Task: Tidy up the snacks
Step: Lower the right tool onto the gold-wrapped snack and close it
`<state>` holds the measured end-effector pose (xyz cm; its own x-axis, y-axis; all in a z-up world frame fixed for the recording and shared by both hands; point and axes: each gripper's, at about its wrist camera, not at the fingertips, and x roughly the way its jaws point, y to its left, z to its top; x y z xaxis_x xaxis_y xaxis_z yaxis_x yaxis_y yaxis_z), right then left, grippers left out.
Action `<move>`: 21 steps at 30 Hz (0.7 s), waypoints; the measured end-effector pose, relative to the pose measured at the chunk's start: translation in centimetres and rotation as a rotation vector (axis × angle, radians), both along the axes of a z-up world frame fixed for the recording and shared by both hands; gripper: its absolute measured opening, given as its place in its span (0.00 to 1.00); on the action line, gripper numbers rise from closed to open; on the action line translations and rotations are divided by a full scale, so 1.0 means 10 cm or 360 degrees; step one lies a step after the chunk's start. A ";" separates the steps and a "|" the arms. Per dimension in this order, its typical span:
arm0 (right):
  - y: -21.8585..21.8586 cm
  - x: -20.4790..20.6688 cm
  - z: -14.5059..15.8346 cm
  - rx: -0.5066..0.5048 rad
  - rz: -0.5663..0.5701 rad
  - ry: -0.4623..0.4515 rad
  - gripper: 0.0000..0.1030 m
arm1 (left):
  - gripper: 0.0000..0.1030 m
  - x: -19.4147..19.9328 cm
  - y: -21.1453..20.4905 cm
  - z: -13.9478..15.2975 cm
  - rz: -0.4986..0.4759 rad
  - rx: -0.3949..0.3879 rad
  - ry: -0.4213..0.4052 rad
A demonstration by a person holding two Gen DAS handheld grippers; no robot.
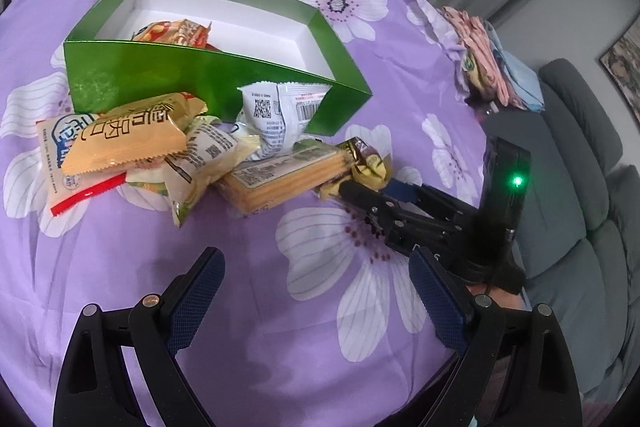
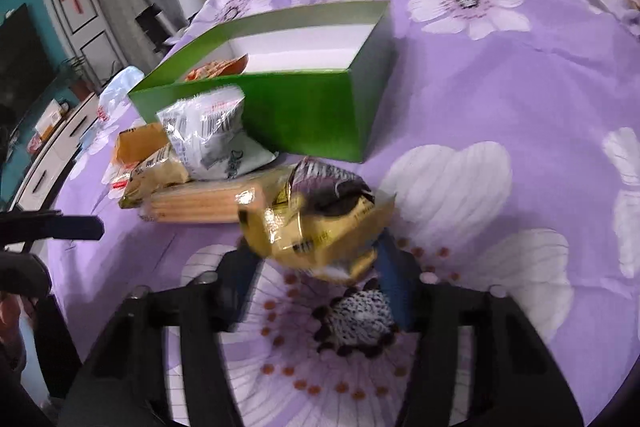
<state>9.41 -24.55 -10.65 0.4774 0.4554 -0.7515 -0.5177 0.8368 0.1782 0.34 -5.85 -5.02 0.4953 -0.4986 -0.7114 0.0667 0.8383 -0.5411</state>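
A green box (image 1: 200, 79) (image 2: 300, 115) with a white inside stands on the purple flowered cloth (image 1: 260, 307), and one orange snack bag (image 1: 176, 31) (image 2: 218, 67) lies in it. Several packets are piled against its near wall: an orange one (image 1: 132, 135), a white one (image 1: 276, 115) (image 2: 208, 135) and a clear cracker pack (image 1: 280, 179) (image 2: 200, 205). My right gripper (image 1: 372, 187) (image 2: 316, 255) is shut on a yellow and brown packet (image 1: 366, 163) (image 2: 320, 219) at the pile's right end. Nearer the camera than the pile, my left gripper (image 1: 316, 259) stands open with nothing in it.
Folded cloths (image 1: 492, 67) lie at the table's right edge, with a grey sofa (image 1: 580, 187) beyond. A white cabinet (image 2: 52, 147) and a dark screen stand off the left side. One left finger (image 2: 60, 227) pokes in from the left in the right wrist view.
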 end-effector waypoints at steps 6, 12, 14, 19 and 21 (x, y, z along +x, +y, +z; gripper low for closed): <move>-0.06 -0.20 0.06 0.0055 0.0020 0.0012 0.33 | 0.90 0.03 -0.05 -0.06 -0.0015 -0.0025 0.0001; -0.01 -0.71 0.10 0.0139 0.0164 0.0113 0.34 | 0.90 -0.03 -0.31 -0.13 -0.0191 -0.0019 -0.0005; 0.05 -0.85 0.09 0.0130 0.0201 0.0144 0.35 | 0.90 -0.06 -0.39 -0.16 -0.0230 -0.0003 -0.0004; 0.22 -1.09 0.05 0.0131 0.0292 0.0175 0.40 | 0.90 -0.16 -0.46 -0.25 -0.0256 0.0028 0.0045; 0.25 -1.15 0.05 0.0151 0.0311 0.0182 0.44 | 0.90 -0.21 -0.45 -0.28 -0.0254 0.0024 0.0068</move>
<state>-2.08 -22.06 -10.10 0.2873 0.6020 -0.7451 -0.6402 0.6992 0.3181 -1.73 -10.31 -7.83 0.3798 -0.5573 -0.7383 0.1766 0.8271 -0.5335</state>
